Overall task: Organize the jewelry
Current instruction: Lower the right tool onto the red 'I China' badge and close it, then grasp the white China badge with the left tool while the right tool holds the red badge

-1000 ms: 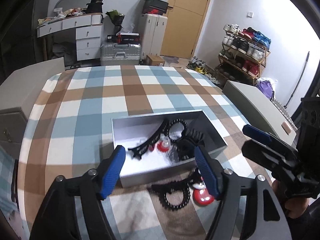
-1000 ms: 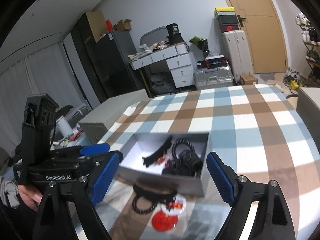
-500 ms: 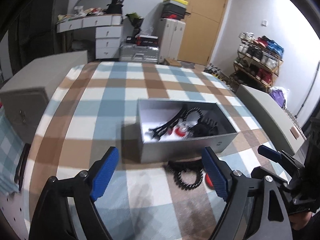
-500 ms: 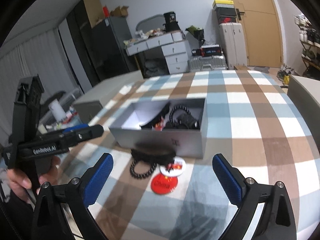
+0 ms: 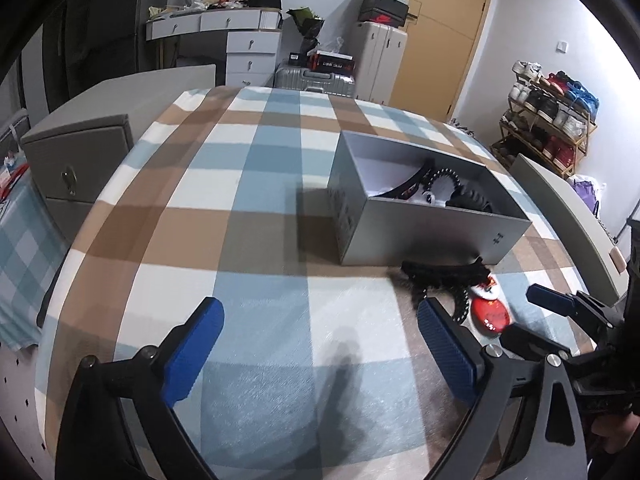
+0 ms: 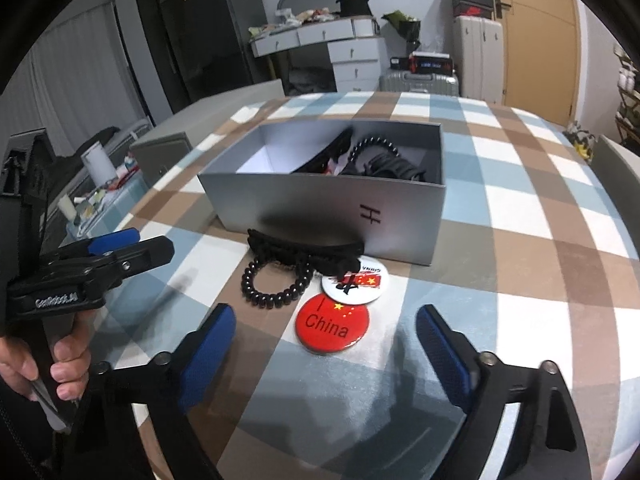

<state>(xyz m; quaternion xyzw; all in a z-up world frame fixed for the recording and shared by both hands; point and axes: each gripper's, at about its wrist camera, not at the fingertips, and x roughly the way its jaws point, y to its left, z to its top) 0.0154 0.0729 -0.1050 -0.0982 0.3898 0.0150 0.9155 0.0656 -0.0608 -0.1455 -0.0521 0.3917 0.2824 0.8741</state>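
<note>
An open grey box [image 6: 320,204] [image 5: 424,236] on the checked tablecloth holds black hair pieces and beads [image 6: 376,160]. In front of it lie a black hair clip [image 6: 304,250], a black spiral hair tie [image 6: 276,282], a white badge [image 6: 356,282] and a red "China" badge [image 6: 332,324] [image 5: 490,316]. My right gripper [image 6: 324,344] is open and empty, just short of the red badge. My left gripper [image 5: 320,340] is open and empty, low over the cloth, left of the items; it also shows in the right wrist view [image 6: 120,248].
Grey cabinets [image 5: 80,148] stand along the table's left side, another grey panel [image 5: 560,216] on the right. Behind are a white desk [image 5: 224,28], suitcases [image 5: 316,76], a shoe rack [image 5: 552,108] and a door.
Both grippers have drawn back and dropped lower toward the near table edge. The left one swung to the left, so the box now sits to its right. Jaws stay open.
</note>
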